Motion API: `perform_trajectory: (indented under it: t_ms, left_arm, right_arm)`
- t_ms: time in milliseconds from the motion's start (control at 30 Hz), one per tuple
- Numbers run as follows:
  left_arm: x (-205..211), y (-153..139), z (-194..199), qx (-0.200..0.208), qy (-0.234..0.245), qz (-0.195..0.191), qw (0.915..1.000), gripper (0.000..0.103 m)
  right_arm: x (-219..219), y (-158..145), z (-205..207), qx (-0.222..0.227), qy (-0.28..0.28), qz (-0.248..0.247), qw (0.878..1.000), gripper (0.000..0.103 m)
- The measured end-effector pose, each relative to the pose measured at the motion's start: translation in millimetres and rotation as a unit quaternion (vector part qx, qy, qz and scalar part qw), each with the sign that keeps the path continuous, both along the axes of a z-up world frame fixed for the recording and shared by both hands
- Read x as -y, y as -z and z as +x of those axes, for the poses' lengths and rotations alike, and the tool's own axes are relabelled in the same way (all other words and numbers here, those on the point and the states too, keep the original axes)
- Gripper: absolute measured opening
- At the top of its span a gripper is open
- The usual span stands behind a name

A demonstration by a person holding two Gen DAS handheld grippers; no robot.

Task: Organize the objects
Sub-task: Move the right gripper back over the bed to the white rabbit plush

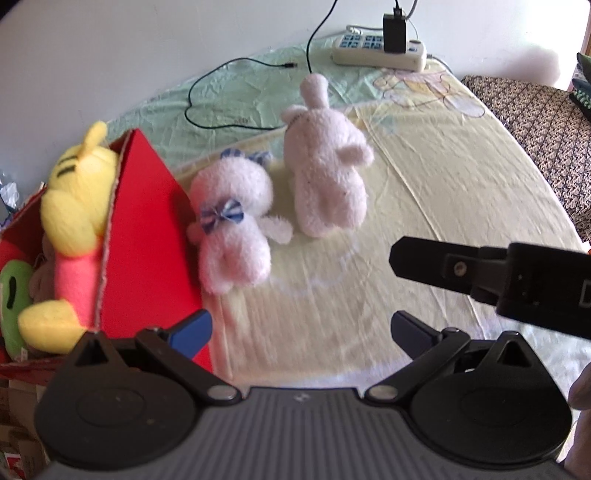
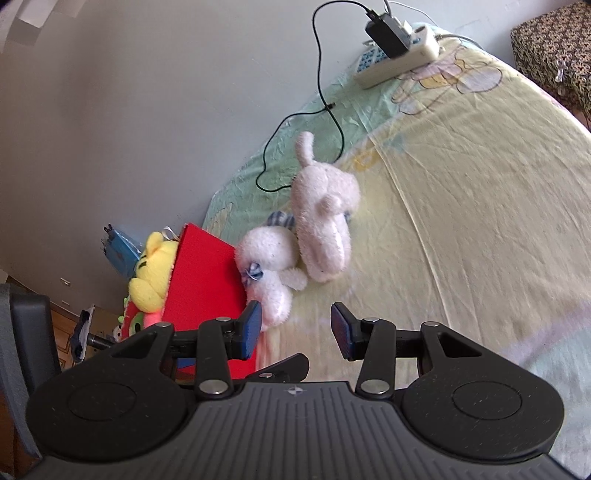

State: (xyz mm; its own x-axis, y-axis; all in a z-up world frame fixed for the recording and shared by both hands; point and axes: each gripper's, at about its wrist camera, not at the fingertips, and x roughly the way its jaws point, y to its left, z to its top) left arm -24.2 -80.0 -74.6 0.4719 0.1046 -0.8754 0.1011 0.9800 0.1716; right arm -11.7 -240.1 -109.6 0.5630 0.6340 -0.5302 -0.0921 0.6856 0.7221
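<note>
1. Left wrist view: nearest the camera, the left hand-held gripper (image 1: 301,330) hangs over the bed sheet (image 1: 443,192) with its blue-padded fingers (image 1: 194,330) spread wide and nothing between them.
2. The right hand-held gripper (image 1: 397,254) reaches in from the right edge, above the sheet and apart from the toys; from this side I cannot tell how its jaws stand.
3. A red box (image 1: 147,236) stands at the left, its corner just behind the left finger. Inside it a yellow plush toy (image 1: 77,206) with a pink middle stands upright, with a green plush toy (image 1: 13,291) beside it at the frame edge.
4. A small white plush with a blue bow (image 1: 232,225) lies on the sheet, touching the box's side. A larger white plush (image 1: 328,173) lies just beside it on the right.
5. Farther back, a black cable (image 1: 229,96) loops over the sheet and a power strip (image 1: 380,53) with a black charger (image 1: 394,33) plugged in sits by the wall.
6. Right wrist view: the right hand-held gripper (image 2: 297,330) is closest, its fingers (image 2: 341,330) parted and empty above the sheet (image 2: 480,221).
7. The small white plush (image 2: 269,275) lies just past the left finger, against the red box (image 2: 205,273). The larger white plush (image 2: 325,218) lies next to it.
8. The yellow toy (image 2: 153,275) sticks up out of the box.
9. The power strip (image 2: 399,55) and charger (image 2: 388,31) lie at the far end, with the cable (image 2: 321,92) trailing toward the toys.
</note>
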Motion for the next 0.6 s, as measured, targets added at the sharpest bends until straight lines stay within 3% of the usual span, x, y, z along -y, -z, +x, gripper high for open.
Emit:
perform_trajectory:
  t_ms: [600]
  left_arm:
    - [6.4, 44.6, 18.0, -0.053, 0.007, -0.005, 0.9985, 0.103]
  right_arm:
    - [12.6, 32.7, 8.6, -0.057, 0.025, -0.014, 0.998, 0.046]
